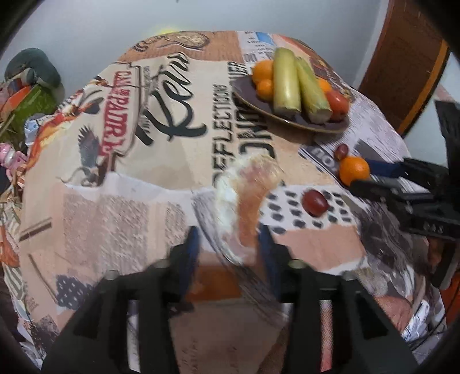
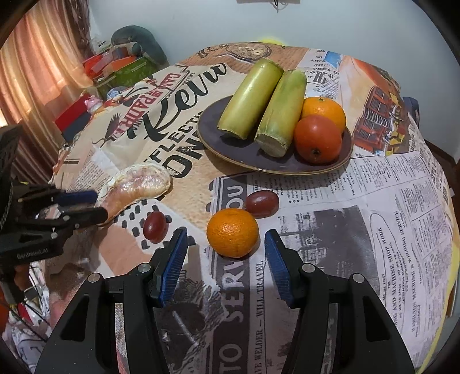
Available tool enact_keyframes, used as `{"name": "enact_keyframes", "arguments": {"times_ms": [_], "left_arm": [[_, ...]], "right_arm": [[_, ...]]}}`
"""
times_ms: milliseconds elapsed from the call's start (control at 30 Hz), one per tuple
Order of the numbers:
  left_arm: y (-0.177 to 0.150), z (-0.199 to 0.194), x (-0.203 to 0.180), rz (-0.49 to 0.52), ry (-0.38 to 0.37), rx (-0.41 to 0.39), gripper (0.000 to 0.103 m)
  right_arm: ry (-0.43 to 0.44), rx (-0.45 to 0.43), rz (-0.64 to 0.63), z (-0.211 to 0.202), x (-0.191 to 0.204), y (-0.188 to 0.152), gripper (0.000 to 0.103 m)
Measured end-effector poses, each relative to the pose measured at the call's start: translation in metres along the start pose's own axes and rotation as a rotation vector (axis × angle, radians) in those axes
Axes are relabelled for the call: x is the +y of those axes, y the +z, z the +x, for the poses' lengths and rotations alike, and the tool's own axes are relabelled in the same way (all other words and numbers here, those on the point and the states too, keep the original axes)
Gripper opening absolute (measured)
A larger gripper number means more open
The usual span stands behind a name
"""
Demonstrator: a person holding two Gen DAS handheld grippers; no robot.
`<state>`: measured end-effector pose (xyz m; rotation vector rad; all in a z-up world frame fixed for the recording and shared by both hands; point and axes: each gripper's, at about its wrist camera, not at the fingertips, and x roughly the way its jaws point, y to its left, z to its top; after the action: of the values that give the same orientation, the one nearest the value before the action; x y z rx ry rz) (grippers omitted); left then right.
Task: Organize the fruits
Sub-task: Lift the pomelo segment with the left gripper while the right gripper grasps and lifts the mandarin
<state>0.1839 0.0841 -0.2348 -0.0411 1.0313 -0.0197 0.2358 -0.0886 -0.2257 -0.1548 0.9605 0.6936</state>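
A round table [image 2: 388, 207] draped in a newspaper-print cloth stood before a plain pale wall [image 2: 201, 23]. At far left, orange-lit curtains [image 2: 37, 72] hung beside a cluttered pile of boxes [image 2: 120, 66]. A wooden chair back [image 1: 402, 66] rose at far right.

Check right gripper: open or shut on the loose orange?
Open. In the right wrist view the right gripper has its blue fingers spread, with the orange on the tablecloth ahead, untouched.
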Motion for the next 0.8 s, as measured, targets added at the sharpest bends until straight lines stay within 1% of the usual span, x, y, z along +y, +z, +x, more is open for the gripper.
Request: {"name": "enact_keyframes", "arguments": {"times_ms": [67,133,267,367,500,567,600,667,800], "left_arm": [[0.007,0.003,0.002,0.003,-0.003,-0.006,0.056],[0.014,0.012,0.001,0.013,-0.021,0.019,0.056],[0.024,0.031,-0.004,0.044,-0.032,0.055,0.056],[0.031,0.039,-0.008,0.073,-0.039,0.049,0.057],[0.037,0.045,-0.008,0.076,-0.052,0.033,0.056],[0.039,0.047,-0.008,0.075,-0.050,0.021,0.050],[0.040,0.047,-0.008,0.075,-0.050,0.017,0.043],[0.042,0.047,-0.011,0.078,-0.035,0.014,0.043],[0.042,0.044,-0.011,0.069,-0.028,0.003,0.042]], "right_arm": [[-0.002,-0.006,-0.003,0.000,0.000,0.000,0.050],[0.005,-0.004,0.002,0.002,-0.001,0.001,0.049],[0.014,0.002,0.019,0.006,-0.004,0.001,0.044],[0.019,0.005,0.021,0.008,-0.005,0.001,0.039],[0.024,0.000,0.028,0.008,-0.007,0.001,0.037],[0.027,-0.003,0.031,0.008,-0.008,0.001,0.035],[0.028,-0.005,0.032,0.008,-0.008,0.001,0.035],[0.029,-0.009,0.034,0.007,-0.008,0.001,0.035],[0.027,-0.021,0.039,0.002,-0.008,0.000,0.035]]}}
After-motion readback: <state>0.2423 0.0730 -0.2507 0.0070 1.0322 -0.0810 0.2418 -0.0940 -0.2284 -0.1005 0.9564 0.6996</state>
